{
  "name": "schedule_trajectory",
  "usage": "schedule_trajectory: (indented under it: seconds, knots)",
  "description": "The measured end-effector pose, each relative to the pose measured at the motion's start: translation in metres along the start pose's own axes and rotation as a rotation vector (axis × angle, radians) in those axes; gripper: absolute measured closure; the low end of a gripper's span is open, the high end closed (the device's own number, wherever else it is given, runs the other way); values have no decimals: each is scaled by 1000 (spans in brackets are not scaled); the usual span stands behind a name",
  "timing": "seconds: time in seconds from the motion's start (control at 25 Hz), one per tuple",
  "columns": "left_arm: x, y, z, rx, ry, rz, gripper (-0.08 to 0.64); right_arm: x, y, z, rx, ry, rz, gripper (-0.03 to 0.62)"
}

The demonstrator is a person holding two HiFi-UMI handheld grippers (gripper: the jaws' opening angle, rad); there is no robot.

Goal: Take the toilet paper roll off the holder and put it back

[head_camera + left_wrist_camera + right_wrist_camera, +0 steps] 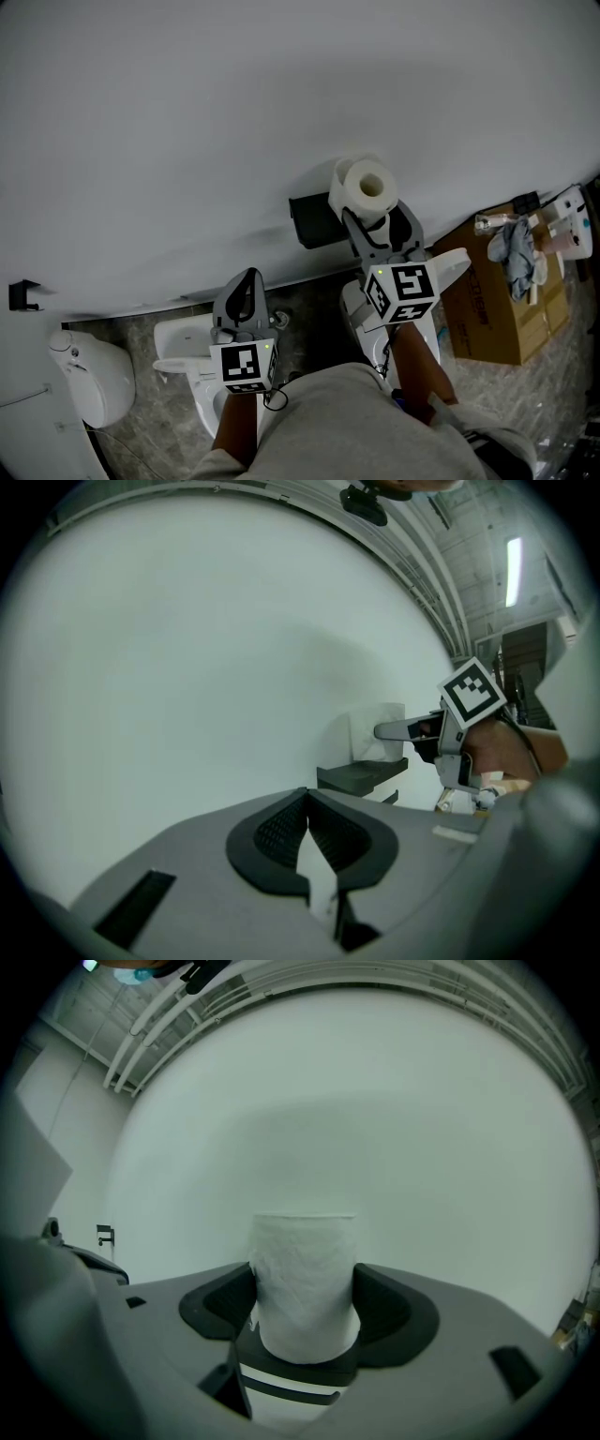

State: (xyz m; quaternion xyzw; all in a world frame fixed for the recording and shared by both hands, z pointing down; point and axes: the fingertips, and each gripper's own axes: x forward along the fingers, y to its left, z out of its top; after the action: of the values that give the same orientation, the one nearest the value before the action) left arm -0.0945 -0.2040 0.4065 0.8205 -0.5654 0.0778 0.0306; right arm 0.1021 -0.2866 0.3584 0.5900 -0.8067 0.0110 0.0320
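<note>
The toilet paper roll (364, 187) stands upright, core opening facing up, clamped between the jaws of the right tongs (375, 219) close to the white wall (187, 122). In the right gripper view both pads press against the sides of the roll (305, 1279). The roll sits just above and beside the black holder (317, 221) on the wall; contact between them cannot be determined. The left tongs (246, 287) are lower and to the left, jaws together with nothing between them. A cardboard box (497, 309) stands on the floor at right.
</note>
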Motion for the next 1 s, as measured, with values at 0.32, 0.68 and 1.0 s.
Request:
schedule_trajectory:
  seconds: [0.32, 0.68, 1.0]
  knots:
    - [-7, -5, 8, 0, -36, -8, 550, -17, 7, 24, -34, -58, 10, 267]
    - [-26, -17, 21, -4, -80, -26, 549, -55, 16, 56, -81, -126, 7, 267]
    - [-47, -34, 26, -1, -111, -54, 549, -99, 17, 69, -116, -157, -27, 267]
